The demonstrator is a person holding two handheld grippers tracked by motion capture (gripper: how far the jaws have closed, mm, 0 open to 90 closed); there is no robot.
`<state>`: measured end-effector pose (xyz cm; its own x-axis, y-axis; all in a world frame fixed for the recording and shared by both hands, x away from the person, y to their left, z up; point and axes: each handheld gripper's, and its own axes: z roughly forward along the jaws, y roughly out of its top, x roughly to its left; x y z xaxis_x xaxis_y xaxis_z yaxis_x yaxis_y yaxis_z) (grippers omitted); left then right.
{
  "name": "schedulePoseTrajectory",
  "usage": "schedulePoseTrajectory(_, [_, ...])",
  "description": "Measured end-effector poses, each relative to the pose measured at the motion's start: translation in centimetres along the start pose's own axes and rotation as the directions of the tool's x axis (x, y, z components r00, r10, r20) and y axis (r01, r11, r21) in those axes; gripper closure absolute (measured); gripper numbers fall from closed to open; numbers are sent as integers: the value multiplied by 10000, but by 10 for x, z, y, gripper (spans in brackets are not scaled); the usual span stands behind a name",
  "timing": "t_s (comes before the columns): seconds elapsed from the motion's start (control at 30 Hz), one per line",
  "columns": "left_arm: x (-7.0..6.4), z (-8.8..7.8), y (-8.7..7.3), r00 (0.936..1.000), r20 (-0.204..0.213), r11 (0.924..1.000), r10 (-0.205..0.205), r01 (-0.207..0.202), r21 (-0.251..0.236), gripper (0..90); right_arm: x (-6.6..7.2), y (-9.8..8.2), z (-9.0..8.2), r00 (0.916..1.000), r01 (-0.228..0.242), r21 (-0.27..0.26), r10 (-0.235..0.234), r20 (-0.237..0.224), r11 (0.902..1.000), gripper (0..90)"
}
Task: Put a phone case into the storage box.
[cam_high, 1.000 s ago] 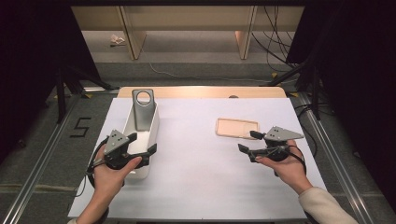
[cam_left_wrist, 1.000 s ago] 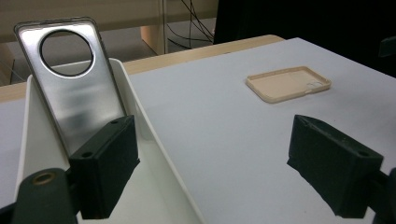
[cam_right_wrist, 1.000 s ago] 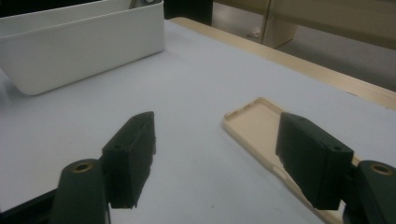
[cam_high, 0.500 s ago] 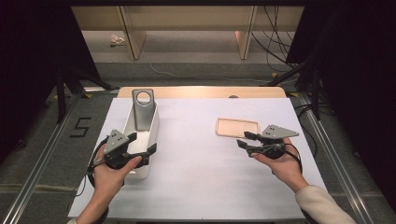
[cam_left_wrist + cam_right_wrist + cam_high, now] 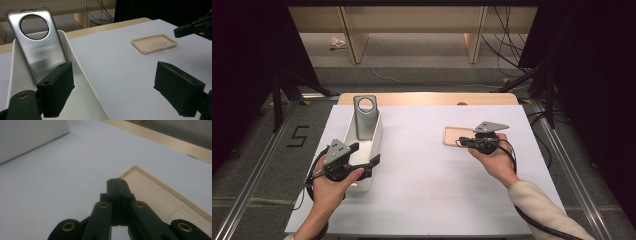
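Observation:
A silver plate with a round hole (image 5: 364,117) (image 5: 41,50) leans upright at the far end of a long white tray (image 5: 373,145) (image 5: 83,77). My left gripper (image 5: 367,152) (image 5: 113,72) is open, with one jaw inside the tray, the other over the table and the tray's wall between them. A beige phone case (image 5: 453,134) (image 5: 153,43) (image 5: 155,192) lies flat, hollow side up, on the right. My right gripper (image 5: 460,142) (image 5: 117,181) (image 5: 190,27) has just been closing and is now shut with nothing between its jaws. Its tip is at the case's near edge.
The white table top (image 5: 422,170) has a wooden strip (image 5: 427,98) along its far edge. Metal rails run along both sides, with a "5" marked on the floor (image 5: 298,136) at left. Cables (image 5: 507,55) and wooden legs stand beyond the table.
My right gripper has moved left to the beige case and its jaws have gone from open to shut. The left gripper and the tray have stayed still.

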<state>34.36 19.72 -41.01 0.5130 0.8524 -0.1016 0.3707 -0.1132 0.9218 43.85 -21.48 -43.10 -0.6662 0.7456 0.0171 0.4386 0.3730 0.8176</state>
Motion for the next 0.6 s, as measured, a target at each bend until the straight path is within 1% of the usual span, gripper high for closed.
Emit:
schedulePoseTrajectory(0.07, [0,0,0,10000,6,10000,-10,10,-14,154,-1,4,9,9998,-112,187,108,180,9998,900])
schedulePoseTrajectory(0.13, [0,0,0,10000,19,10000,-8,8,-25,154,-2,8,20,9994,-235,415,225,254,9989,900])
schedulePoseTrajectory(0.23, [0,0,1,10000,32,10000,-8,8,-42,154,-4,10,36,9990,-264,747,237,370,9969,900])
schedulePoseTrajectory(0.33, [0,0,0,10000,55,10000,-8,8,-20,154,-5,13,51,9978,-390,1119,326,584,9930,900])
schedulePoseTrajectory(0.4, [0,0,0,10000,52,10000,6,-6,-16,154,-5,13,57,9967,-526,1219,445,681,9912,900])
schedulePoseTrajectory(0.43, [0,0,0,10000,52,10000,10,-10,-13,154,-6,14,60,9968,-545,1300,463,651,9900,900])
schedulePoseTrajectory(0.53, [0,0,0,10000,58,10000,5,-5,-12,154,-5,15,67,9959,-607,1509,496,757,9867,900])
schedulePoseTrajectory(0.6, [0,0,0,10000,61,10000,7,-7,-8,154,-5,15,71,9954,-680,1565,562,781,9853,900])
